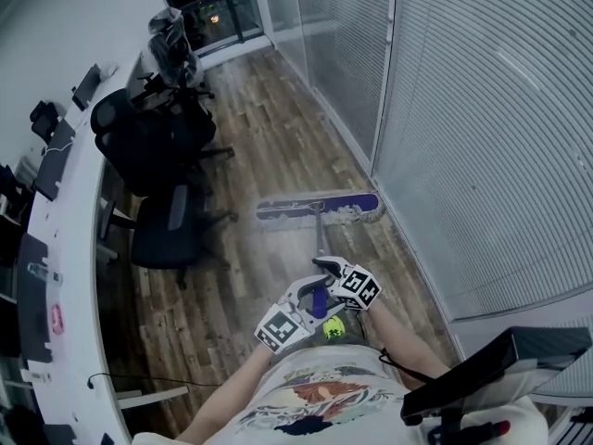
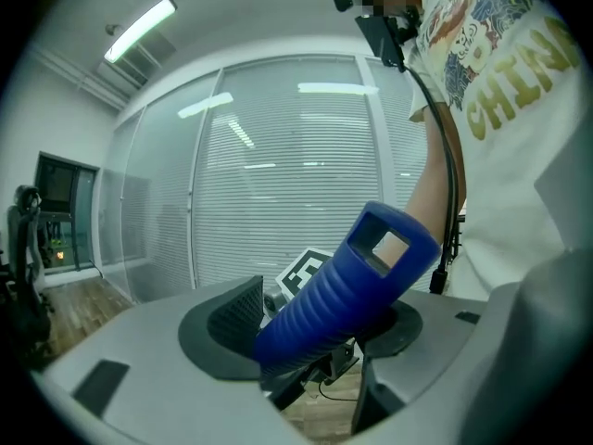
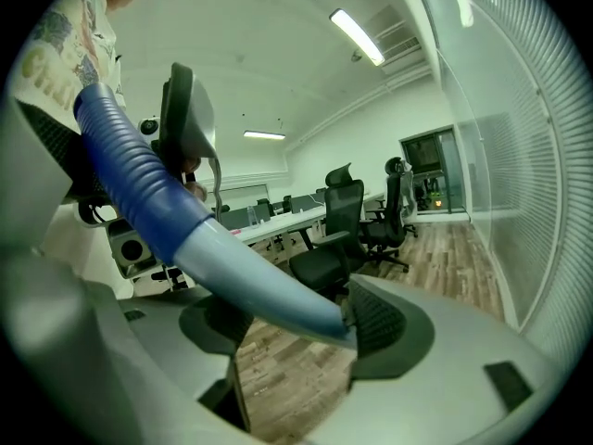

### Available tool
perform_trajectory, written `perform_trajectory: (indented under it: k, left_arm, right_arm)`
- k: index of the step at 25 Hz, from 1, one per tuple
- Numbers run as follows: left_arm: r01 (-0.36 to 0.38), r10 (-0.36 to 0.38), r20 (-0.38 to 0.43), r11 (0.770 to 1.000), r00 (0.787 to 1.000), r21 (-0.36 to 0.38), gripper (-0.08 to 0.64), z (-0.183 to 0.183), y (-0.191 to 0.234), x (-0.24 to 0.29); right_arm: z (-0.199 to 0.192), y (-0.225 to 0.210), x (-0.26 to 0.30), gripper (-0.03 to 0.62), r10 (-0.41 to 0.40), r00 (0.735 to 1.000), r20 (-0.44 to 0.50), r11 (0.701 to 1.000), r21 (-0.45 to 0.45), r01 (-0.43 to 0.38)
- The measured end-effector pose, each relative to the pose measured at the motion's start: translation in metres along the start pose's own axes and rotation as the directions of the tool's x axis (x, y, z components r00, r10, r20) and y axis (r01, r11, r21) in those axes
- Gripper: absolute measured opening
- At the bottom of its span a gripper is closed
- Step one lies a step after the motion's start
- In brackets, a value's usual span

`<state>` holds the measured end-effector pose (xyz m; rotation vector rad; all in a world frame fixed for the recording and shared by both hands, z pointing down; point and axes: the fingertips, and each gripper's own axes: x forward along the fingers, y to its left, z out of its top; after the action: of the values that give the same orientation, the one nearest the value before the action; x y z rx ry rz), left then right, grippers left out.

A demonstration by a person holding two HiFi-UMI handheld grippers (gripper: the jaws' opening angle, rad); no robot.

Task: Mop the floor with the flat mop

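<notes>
I take the flat mop head (image 1: 320,206) as my landmark: it lies crosswise on the floor (image 1: 269,128), with its right end close to the glass wall (image 1: 482,137) that runs along that side. To the left of the mop head stand the office chairs (image 1: 167,221), and further left beyond them is the long desk (image 1: 65,248). The handle (image 1: 321,239) rises from the mop head's middle back toward me, where the right gripper (image 1: 326,269) clasps it on the side nearer the mop head and the left gripper (image 1: 313,297) clasps the grip end just behind.
</notes>
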<state>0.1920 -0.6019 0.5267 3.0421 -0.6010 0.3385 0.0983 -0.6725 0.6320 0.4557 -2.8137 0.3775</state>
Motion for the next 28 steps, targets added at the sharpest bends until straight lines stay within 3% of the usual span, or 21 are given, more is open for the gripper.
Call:
perform_trajectory:
  k: [8, 19, 28]
  left_arm:
    - [0.027, -0.026, -0.035, 0.999, 0.999, 0.022, 0.247, -0.017, -0.065, -0.02]
    - [0.062, -0.062, -0.016, 0.998, 0.998, 0.023, 0.247, -0.039, -0.243, -0.131]
    - [0.025, -0.024, 0.027, 0.999, 0.999, -0.027, 0.247, -0.019, -0.337, -0.174]
  right_arm:
    - [-0.03, 0.056, -0.018, 0.282, -0.022, 0.999, -0.024, 1.0, -0.018, 0.022]
    - [-0.084, 0.253, -0.041, 0.281, -0.064, 0.998, 0.004, 0.998, 0.002, 0.064]
    - [-0.095, 0.356, -0.08, 0.281, -0.056, 0.998, 0.037, 0.998, 0.039, 0.055]
